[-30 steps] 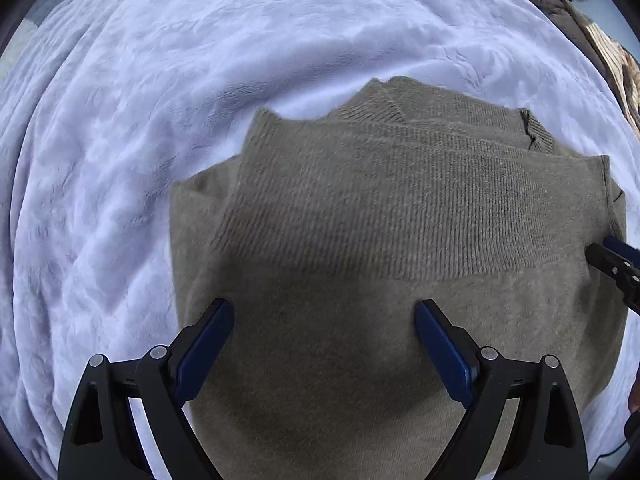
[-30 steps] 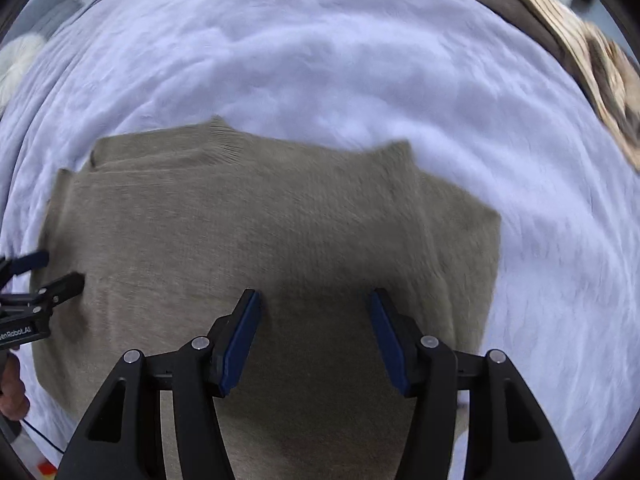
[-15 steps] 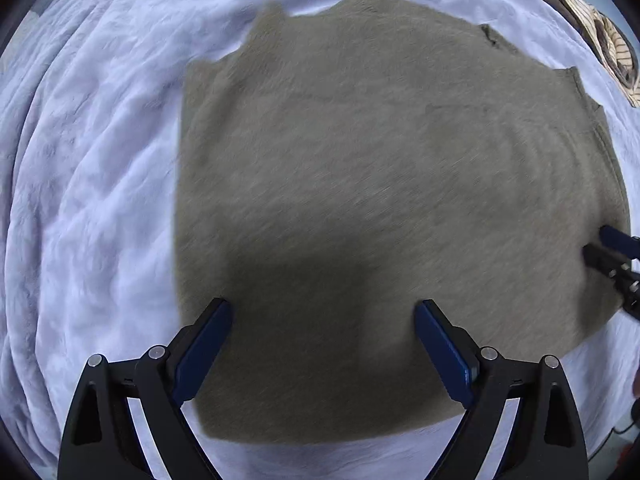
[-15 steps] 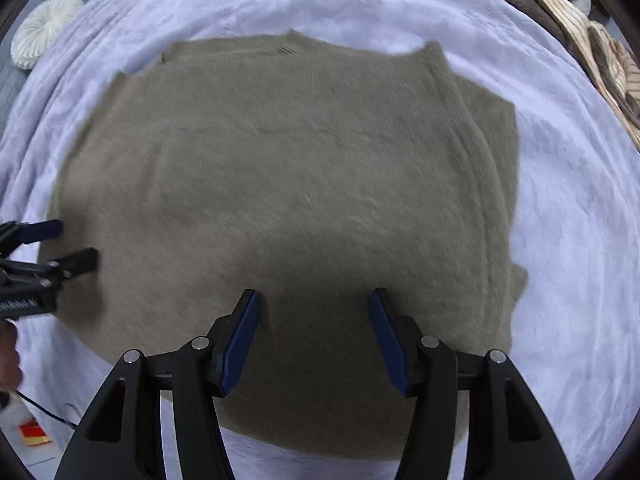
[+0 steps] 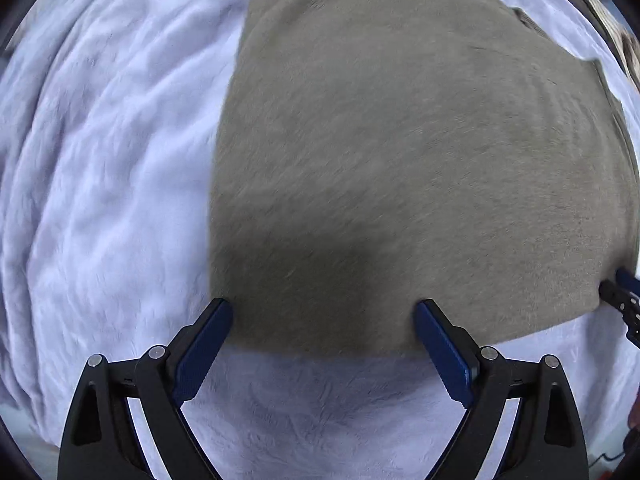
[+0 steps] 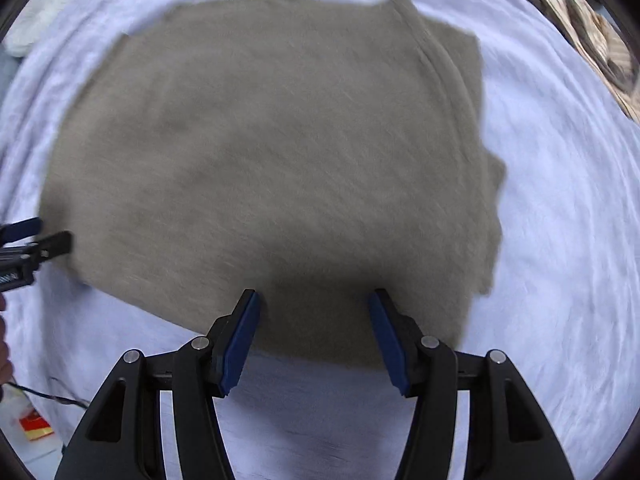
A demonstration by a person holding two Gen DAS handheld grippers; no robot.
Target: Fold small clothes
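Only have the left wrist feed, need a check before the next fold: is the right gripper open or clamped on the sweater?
Observer: Open. The right gripper has its fingers apart at the sweater's near edge, clamping nothing.
Operator: Is the sweater's right side flat?
Observer: No. A folded layer sticks out from under the top panel there.
Operator: Anything off to the left?
Observer: A pale, blurred cushion-like object beyond the blanket's far left edge.
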